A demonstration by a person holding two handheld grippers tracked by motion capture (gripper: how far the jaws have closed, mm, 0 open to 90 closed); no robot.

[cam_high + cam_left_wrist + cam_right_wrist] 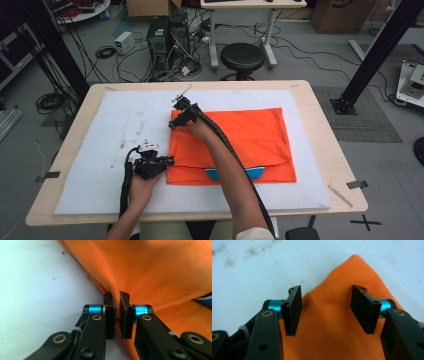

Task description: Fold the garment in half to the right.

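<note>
Cables, computer towers and a round black stool crowded the grey floor at the top of the high view, and below them stood the pale wooden counter (320, 150) under a white foam mat (100, 150). On that mat, right of centre in the frame, lay the folded orange knit garment (250, 145), with a blue-and-white trim (235, 173) peeking out along its lower edge. The left claw (167, 161), at the garment's lower left corner, was pressed together on a ridge of the orange cloth, pinching it firmly between its pads (110, 315). The right claw (172, 122) sat at the upper left corner, its jaws spread on either side of the pointed corner of fabric with no pad touching it, so nothing was gripped there yet. To do this step well, the right claw probably needed to settle lower, so that both layers of the corner lay between the pads before they met; a shallow bite risked catching only the top layer. The left pinch was best kept steady, so the edge stayed taut. No brand, label or legible writing could be made out on the garment or the mat.
</note>
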